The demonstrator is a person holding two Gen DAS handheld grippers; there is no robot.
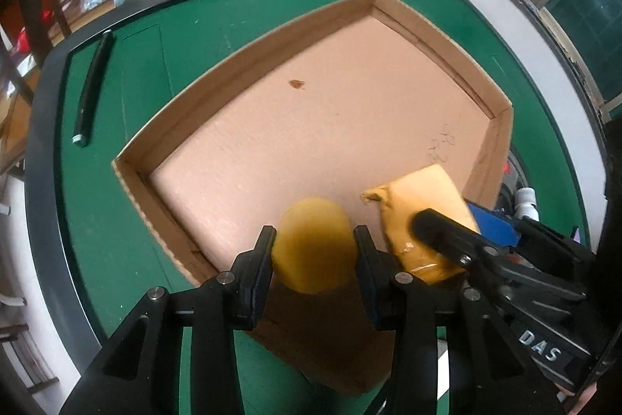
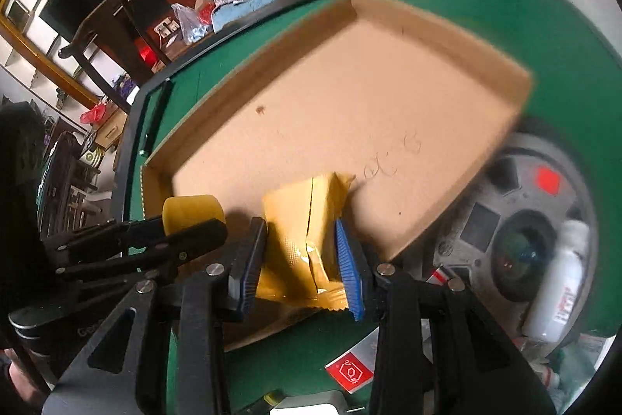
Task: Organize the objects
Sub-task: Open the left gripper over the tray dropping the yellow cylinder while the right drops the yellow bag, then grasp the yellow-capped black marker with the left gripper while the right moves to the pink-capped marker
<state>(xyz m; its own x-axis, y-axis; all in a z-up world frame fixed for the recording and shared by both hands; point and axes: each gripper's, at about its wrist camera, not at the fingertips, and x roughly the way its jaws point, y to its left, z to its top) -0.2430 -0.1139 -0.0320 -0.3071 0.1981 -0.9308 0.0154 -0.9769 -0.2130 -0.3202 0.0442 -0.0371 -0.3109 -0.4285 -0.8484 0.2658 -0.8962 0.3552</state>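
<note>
My left gripper (image 1: 315, 240) is shut on a yellow round cylinder (image 1: 313, 244) and holds it over the near corner of a shallow cardboard tray (image 1: 163, 127) on the green table. My right gripper (image 2: 301, 240) is shut on a yellow snack packet (image 2: 301, 220), also over the tray's near edge (image 2: 155, 189). The packet (image 1: 423, 205) and the right gripper (image 1: 451, 232) show at the right in the left wrist view. The cylinder (image 2: 192, 211) and the left gripper (image 2: 186, 232) show at the left in the right wrist view. The tray floor is bare.
A black pen (image 1: 93, 84) lies on the green felt left of the tray. A round grey centre panel (image 2: 517, 232) with a white bottle (image 2: 559, 279) sits right of the tray. A red card (image 2: 350, 370) lies on the felt near me. The table has a black rim (image 1: 42, 158).
</note>
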